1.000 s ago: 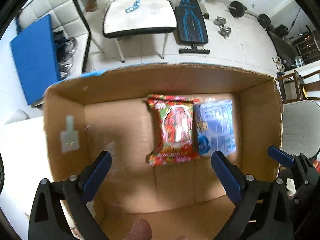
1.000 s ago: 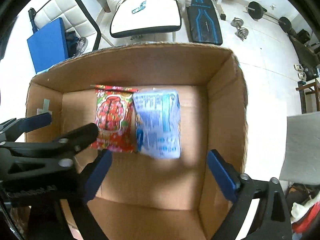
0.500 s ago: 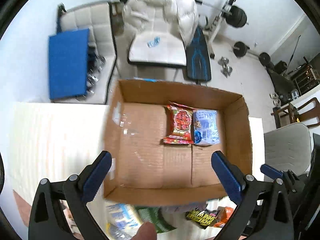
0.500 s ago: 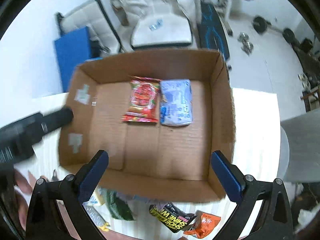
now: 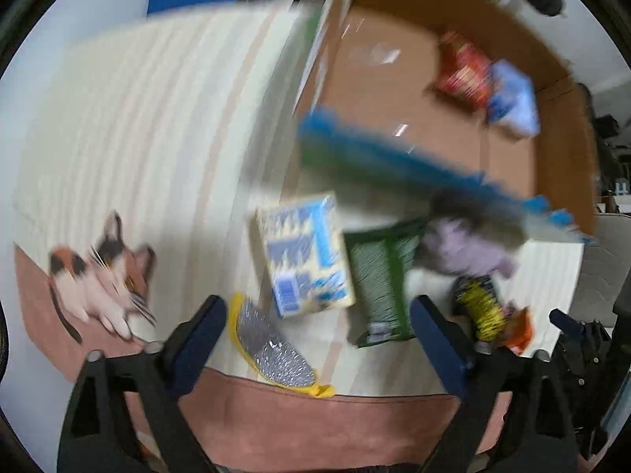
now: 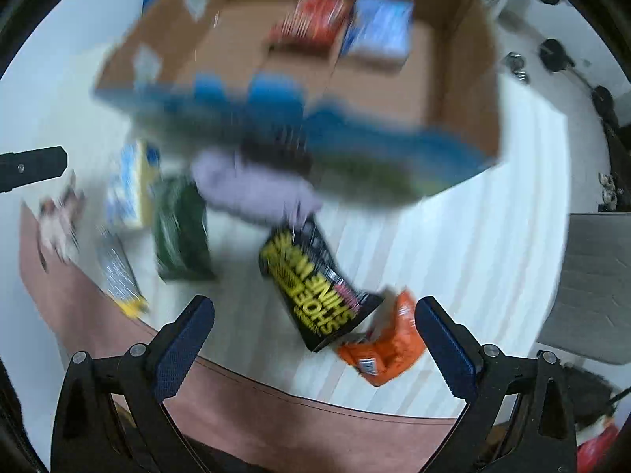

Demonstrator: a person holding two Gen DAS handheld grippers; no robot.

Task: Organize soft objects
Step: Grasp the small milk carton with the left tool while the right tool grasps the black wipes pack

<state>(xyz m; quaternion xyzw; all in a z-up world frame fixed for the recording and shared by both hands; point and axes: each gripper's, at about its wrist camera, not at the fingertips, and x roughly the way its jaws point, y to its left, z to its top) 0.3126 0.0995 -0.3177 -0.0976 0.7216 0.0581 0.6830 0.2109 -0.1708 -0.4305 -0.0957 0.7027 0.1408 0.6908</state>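
Both grippers hang spread and empty above loose packets beside a cardboard box (image 5: 512, 165).

A moment ago they hovered over the box; now they have pulled back. Best next: settle the left gripper (image 5: 315, 339) squarely over the blue-and-yellow packet (image 5: 303, 256), the right gripper (image 6: 315, 339) over the black packet (image 6: 315, 287), then close gently.

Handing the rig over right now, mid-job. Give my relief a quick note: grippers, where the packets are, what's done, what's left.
Left gripper: open, holding nothing, over the table's near edge.
Right gripper: open, holding nothing.
Done: red packet and blue packet lie side by side in the cardboard box.
Left on the mat in front of the box: yellow-blue pack, green pack, silver-yellow pouch, lilac item, black Shoe Shine packet, orange packet.
Both views are blurred.
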